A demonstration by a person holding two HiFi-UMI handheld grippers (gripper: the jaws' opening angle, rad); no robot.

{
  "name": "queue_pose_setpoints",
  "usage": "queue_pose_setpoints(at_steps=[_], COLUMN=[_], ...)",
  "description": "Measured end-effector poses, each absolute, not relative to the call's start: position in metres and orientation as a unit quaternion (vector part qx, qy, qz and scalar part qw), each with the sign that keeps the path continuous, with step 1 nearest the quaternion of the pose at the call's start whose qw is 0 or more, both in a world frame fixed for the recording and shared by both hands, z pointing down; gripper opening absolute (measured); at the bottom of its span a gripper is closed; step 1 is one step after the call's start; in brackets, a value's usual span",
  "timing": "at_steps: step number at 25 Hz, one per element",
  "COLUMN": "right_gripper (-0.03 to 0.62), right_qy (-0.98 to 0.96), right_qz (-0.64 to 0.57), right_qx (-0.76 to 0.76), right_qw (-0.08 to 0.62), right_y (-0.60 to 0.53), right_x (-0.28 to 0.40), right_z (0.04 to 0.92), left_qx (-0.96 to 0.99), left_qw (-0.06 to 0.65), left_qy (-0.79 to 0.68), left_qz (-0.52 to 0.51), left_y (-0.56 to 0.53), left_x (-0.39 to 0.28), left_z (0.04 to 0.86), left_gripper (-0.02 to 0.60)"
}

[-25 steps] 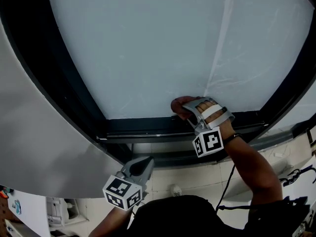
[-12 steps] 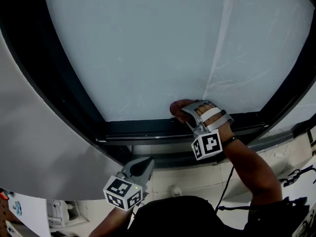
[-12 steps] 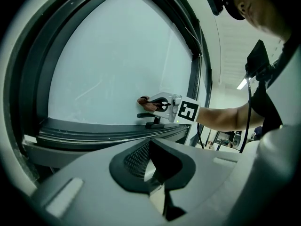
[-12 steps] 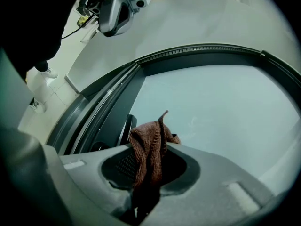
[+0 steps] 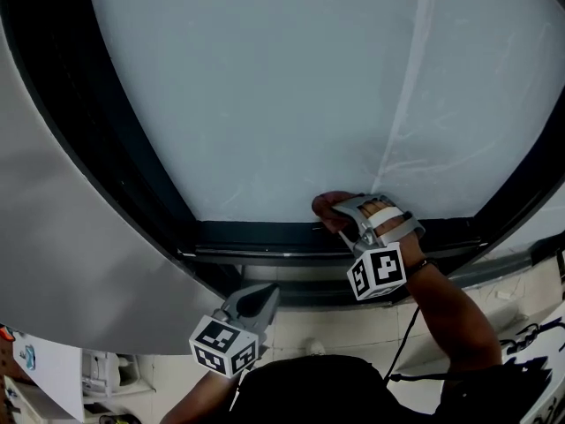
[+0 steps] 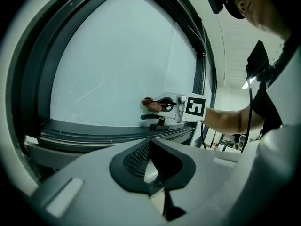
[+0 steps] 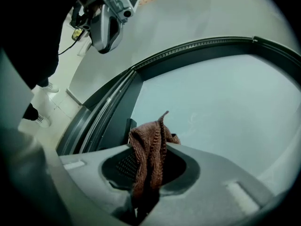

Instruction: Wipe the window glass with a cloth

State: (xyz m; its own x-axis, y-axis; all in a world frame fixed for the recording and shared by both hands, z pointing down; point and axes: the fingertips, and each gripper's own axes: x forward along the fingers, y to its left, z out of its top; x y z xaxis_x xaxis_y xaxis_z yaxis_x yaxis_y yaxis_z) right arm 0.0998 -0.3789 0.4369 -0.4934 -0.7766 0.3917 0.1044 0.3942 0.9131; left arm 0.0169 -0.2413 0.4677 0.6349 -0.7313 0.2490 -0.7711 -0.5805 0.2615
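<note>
The window glass [image 5: 282, 95] fills the head view inside a dark frame [image 5: 132, 184]. A brown knitted cloth [image 5: 325, 207] is pressed on the glass at its bottom edge, right of centre. My right gripper [image 5: 346, 215] is shut on the cloth [image 7: 148, 149], which bunches up between the jaws against the pane [image 7: 221, 102]. My left gripper [image 5: 260, 297] hangs lower, below the sill and away from the glass, shut with nothing in it. From the left gripper view, the cloth [image 6: 151, 104] and right gripper [image 6: 162, 103] show against the pane.
A black window handle [image 6: 155, 119] sits on the lower frame just under the cloth. A grey wall panel [image 5: 62, 263] runs along the left. A tiled floor [image 5: 371, 325] lies below, and a black cable [image 5: 402, 338] hangs by the right arm.
The right gripper and cloth stay at the glass's bottom edge, shifted only slightly to the right. The left gripper has hardly moved.
</note>
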Motion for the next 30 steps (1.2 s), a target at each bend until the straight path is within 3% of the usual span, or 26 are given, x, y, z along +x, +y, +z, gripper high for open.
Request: queue_pose_setpoints(at_steps=[13,21,26,30], right_gripper=[0.063,0.071,0.071,0.072], right_qy=[-0.779,-0.788,-0.86,-0.932], right_qz=[-0.435,-0.418,-0.29,-0.084], right_qx=[0.261,0.267,0.307,0.304], right_qw=[0.368,0.365,0.287,0.176], right_y=[-0.375,-0.368,-0.315,-0.24], right_x=[0.102,0.1,0.106,0.106], right_z=[0.428,0.427,0.413,0.444], left_qx=[0.831,0.825,0.838,0.853], left_qw=[0.186,0.184,0.179,0.179], left_qy=[-0.524,-0.534,-0.514,-0.487], left_qz=[0.027,0.028,0.033,0.051], left_y=[-0.229,-0.197,-0.166,-0.136], left_x=[0.017,0.011,0.006,0.002], left_z=[0.477,0.479,0.476,0.48], left_gripper=[0.017,0.017,0.017,0.017])
